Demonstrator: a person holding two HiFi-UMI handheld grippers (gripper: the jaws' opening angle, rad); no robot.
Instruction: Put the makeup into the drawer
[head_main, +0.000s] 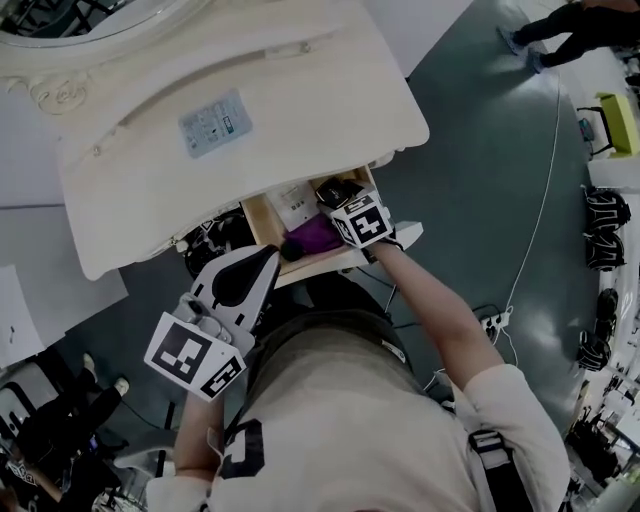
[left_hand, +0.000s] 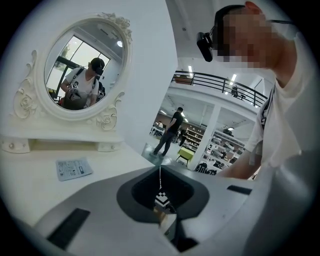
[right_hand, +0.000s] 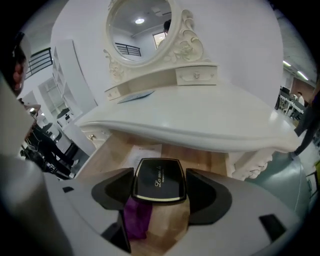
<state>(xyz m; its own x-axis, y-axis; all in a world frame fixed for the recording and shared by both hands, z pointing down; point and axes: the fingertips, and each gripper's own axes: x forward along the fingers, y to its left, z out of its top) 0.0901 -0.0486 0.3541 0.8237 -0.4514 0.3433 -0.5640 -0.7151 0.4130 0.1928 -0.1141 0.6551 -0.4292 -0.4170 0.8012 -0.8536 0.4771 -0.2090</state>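
A black makeup compact with gold script sits between the pads of my right gripper, which is shut on it. It hangs just above the wooden floor of the open drawer under the white dressing table. In the head view the compact and right gripper are inside the drawer. A purple item and a white paper lie in the drawer. My left gripper hovers at the drawer's front left, shut and empty; in its own view the left gripper has its jaws together.
An oval mirror with small drawers stands at the back of the tabletop, and a leaflet lies on it. The holder's body is close behind the drawer. A power strip and a cable lie on the floor to the right.
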